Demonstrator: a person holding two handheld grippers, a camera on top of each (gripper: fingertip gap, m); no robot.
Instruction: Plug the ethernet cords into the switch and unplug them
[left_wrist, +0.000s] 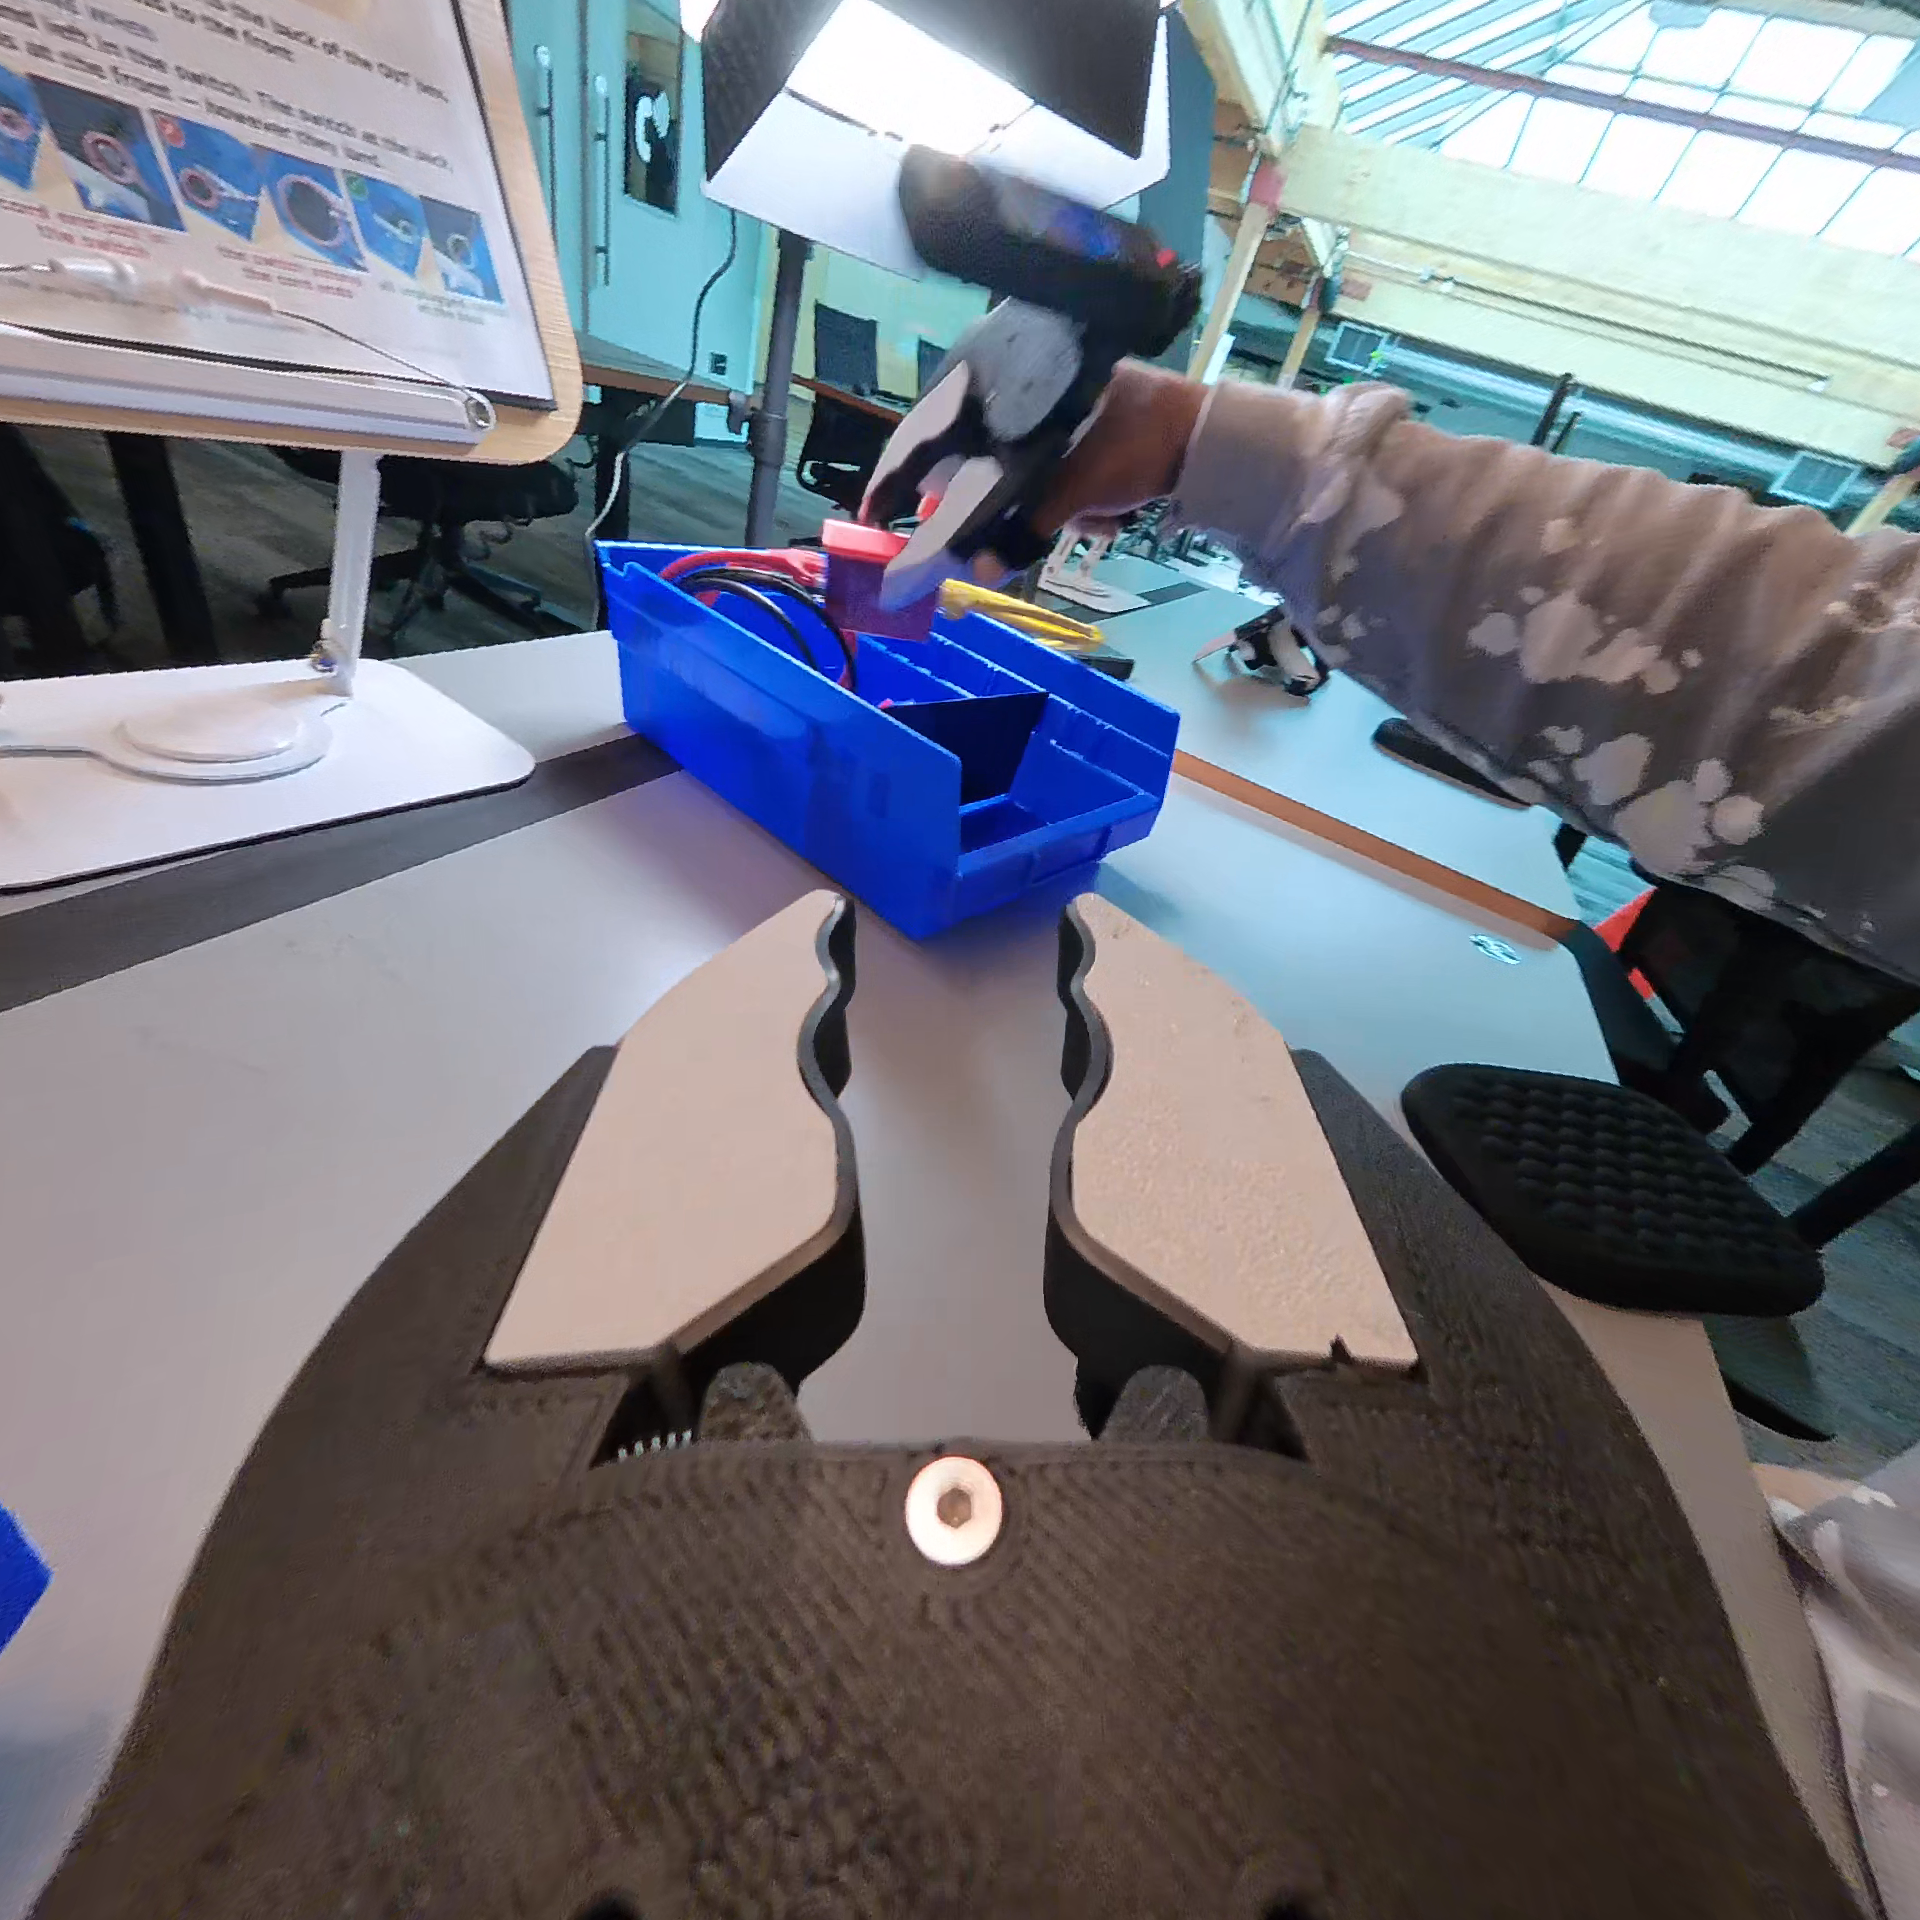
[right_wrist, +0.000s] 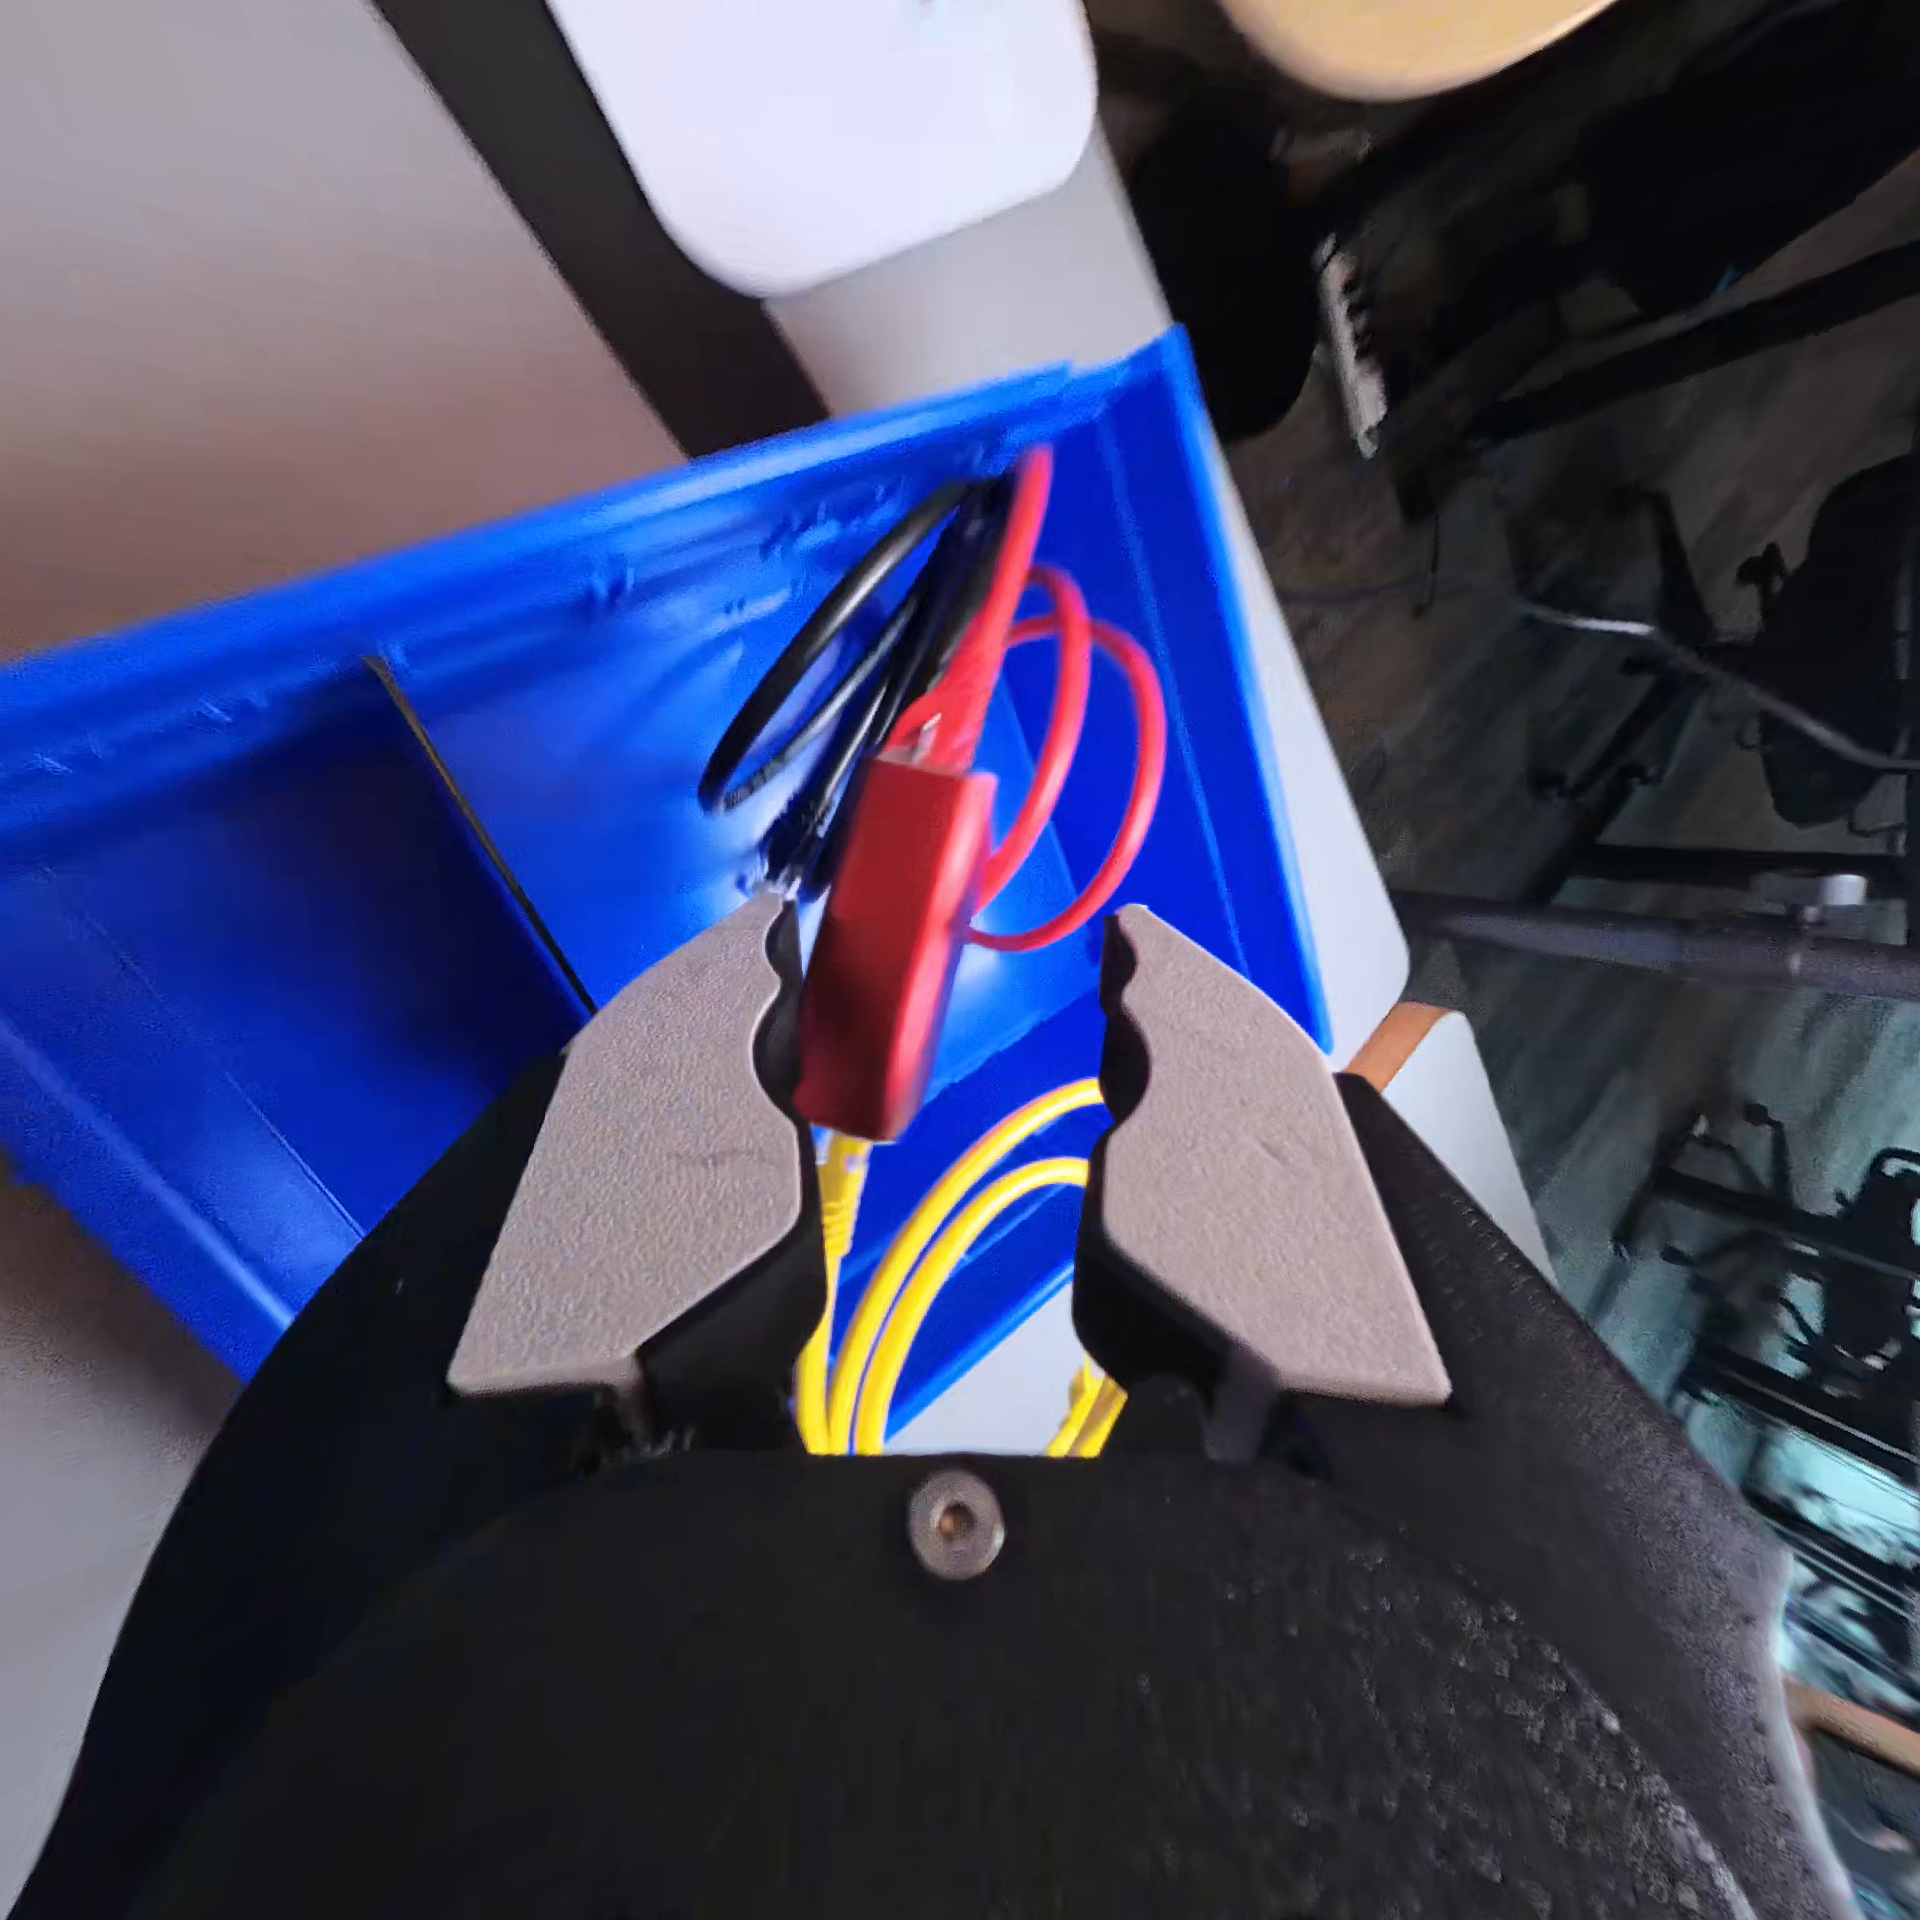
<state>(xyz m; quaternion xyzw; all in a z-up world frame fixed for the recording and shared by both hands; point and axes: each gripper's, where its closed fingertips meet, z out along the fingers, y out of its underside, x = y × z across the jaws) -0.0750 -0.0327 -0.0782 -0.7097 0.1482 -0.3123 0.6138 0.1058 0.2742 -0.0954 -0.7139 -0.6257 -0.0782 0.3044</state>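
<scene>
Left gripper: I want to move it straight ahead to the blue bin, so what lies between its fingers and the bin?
Only bare grey table lies between the open left gripper and the blue bin; the left wrist view shows it.

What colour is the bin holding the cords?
Blue. The bin shows best in the left wrist view.
</scene>
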